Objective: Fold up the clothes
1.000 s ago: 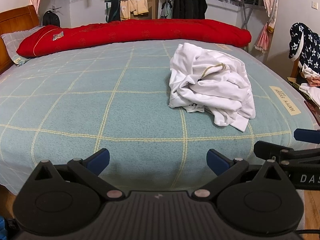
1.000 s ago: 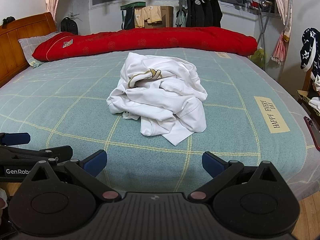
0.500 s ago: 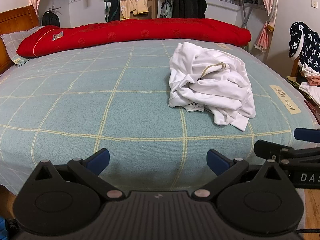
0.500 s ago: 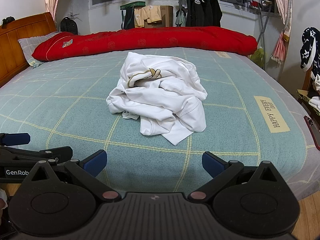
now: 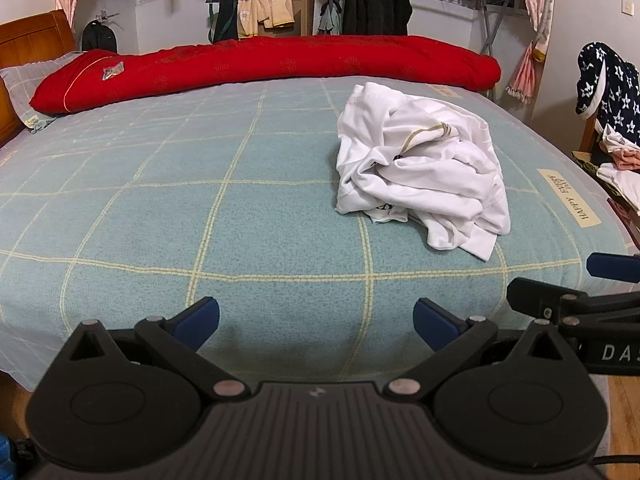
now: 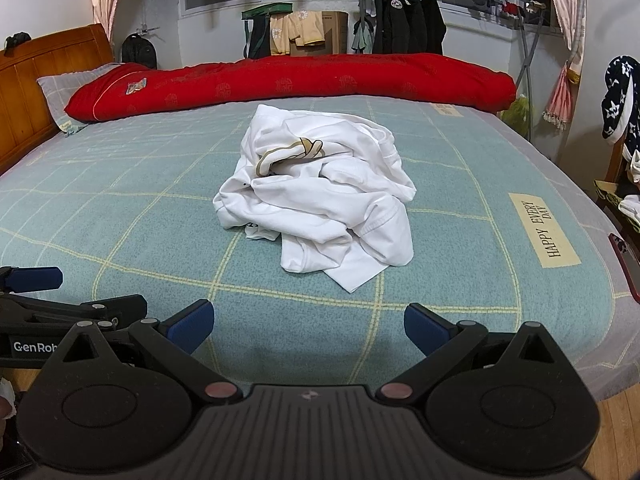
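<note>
A wide bed (image 5: 168, 208) fills both views, spread with a pale teal blanket crossed by thin yellow grid lines. Along its far edge lies a long rolled red quilt (image 5: 264, 64), one end resting on a grey checked pillow (image 6: 60, 88) by the wooden headboard (image 6: 44, 80). Behind the quilt, dark jackets (image 6: 408, 24) hang on a clothes rack under the window.

Near the middle of the bed, well short of the quilt, sits a crumpled white T-shirt (image 6: 320, 200), heaped on itself with a tan-edged neckband showing at the top and one flat corner spilling toward the near edge. A cream label (image 6: 544, 232) reading "HAPPY EVERY DAY" is sewn on the blanket to its right.

The left hand-held gripper (image 5: 316, 318) hovers at the near edge of the bed, its blue-tipped fingers spread wide with nothing between them. The right hand-held gripper (image 6: 308, 320) is just beside it, likewise spread wide and holding nothing. Neither touches the T-shirt, which lies well ahead of both.
</note>
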`<state>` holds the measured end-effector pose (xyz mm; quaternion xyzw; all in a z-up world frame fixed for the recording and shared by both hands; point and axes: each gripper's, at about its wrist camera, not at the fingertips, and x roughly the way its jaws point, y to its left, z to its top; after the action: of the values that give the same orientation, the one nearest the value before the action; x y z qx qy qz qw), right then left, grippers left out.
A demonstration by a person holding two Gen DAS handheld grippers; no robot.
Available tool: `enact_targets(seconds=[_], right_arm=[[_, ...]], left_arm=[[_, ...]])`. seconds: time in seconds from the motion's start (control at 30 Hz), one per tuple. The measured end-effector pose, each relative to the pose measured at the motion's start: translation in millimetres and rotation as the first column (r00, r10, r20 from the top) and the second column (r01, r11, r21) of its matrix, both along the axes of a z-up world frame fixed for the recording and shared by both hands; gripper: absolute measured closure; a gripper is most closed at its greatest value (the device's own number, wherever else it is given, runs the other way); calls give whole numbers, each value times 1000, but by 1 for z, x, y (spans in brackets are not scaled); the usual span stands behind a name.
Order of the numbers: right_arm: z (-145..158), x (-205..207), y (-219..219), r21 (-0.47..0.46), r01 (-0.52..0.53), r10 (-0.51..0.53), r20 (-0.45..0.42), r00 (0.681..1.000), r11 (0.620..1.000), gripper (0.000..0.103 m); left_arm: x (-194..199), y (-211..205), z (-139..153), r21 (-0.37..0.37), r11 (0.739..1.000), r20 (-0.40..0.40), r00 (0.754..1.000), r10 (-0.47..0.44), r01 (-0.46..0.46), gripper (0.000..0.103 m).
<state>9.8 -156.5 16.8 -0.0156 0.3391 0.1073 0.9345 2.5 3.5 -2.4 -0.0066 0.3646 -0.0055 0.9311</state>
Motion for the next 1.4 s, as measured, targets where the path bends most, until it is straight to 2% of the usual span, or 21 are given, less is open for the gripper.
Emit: enact_targets(seconds=[0.7,1.1,1.23,1.4], right_arm=[[-3,6,7,-16,-11,11,-15,1000,1000,0],[8,10,18,-90,-23,24,2,1000,996,0],[12,18,16,-92,-28,30,16,999,995,0],[4,39,7,-65,-30,29,-19,999,997,0]], left_arm=[[8,7,-5,-21,1000,-7,1000,3,-3,1],[21,12,-1,-42,999,36,999,-18,19,1],[33,13,-4,-41,999,19,1000,-8,9,1],[53,10,-8,-21,1000,-17,1000,-6,5,1]])
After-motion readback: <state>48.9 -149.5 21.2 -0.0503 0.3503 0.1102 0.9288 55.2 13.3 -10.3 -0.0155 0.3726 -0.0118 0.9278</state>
